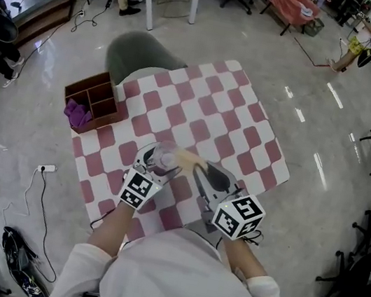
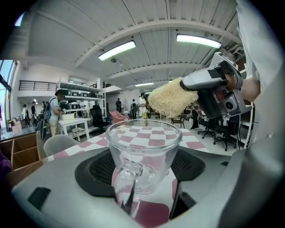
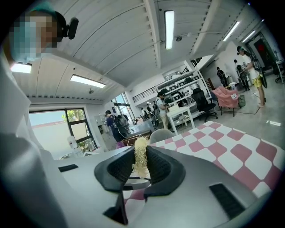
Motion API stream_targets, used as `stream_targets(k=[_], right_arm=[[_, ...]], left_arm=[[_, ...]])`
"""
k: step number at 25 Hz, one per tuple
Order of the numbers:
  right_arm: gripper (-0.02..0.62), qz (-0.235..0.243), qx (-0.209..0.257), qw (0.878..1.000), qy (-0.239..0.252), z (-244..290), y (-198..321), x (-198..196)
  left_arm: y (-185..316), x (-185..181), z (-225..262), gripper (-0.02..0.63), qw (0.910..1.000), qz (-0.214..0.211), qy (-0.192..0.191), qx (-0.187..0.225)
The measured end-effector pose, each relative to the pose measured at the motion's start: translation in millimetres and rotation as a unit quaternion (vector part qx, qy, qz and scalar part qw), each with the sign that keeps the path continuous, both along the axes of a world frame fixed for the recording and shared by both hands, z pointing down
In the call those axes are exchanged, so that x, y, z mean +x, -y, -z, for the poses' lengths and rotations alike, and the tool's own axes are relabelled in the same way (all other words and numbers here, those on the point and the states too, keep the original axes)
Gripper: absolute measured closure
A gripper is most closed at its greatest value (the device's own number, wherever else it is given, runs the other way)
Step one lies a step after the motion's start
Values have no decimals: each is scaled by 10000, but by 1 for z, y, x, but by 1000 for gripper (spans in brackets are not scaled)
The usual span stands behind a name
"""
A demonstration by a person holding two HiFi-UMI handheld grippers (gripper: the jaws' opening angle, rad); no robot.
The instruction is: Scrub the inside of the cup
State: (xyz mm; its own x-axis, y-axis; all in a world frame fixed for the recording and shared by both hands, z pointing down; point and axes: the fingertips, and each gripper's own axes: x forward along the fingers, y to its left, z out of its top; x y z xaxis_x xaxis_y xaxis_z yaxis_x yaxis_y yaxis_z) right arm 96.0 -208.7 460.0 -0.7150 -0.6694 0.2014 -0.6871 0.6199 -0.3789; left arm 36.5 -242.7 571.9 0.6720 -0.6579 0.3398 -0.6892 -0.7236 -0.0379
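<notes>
A clear glass cup [image 2: 142, 153] with a handle sits upright between the jaws of my left gripper [image 2: 142, 171], which is shut on it above the checked table [image 1: 245, 130]. In the head view the cup [image 1: 163, 157] shows ahead of the left gripper [image 1: 150, 168]. My right gripper [image 3: 140, 167] is shut on a pale yellow fibrous scrubber [image 3: 140, 156]. The scrubber [image 2: 171, 99] hangs just above and to the right of the cup's rim, outside the cup. From above, the scrubber [image 1: 187, 159] reaches from the right gripper [image 1: 209, 180] toward the cup.
A brown wooden divided box [image 1: 94, 101] with a purple cloth [image 1: 76, 114] stands at the table's left edge. A grey chair [image 1: 139, 56] is tucked at the far side. A power strip [image 1: 47, 168] and cables lie on the floor to the left.
</notes>
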Motion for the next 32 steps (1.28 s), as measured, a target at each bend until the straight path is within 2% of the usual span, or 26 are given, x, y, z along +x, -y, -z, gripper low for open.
stream_targets(k=[9, 32], right_arm=[[508, -20, -175, 9998, -47, -12, 13, 20], [508, -78, -341, 9994, -22, -25, 18, 28]], left_arm=[[16, 9, -26, 235, 9996, 76, -90, -255], [25, 10, -54, 234, 9986, 102, 11, -528]])
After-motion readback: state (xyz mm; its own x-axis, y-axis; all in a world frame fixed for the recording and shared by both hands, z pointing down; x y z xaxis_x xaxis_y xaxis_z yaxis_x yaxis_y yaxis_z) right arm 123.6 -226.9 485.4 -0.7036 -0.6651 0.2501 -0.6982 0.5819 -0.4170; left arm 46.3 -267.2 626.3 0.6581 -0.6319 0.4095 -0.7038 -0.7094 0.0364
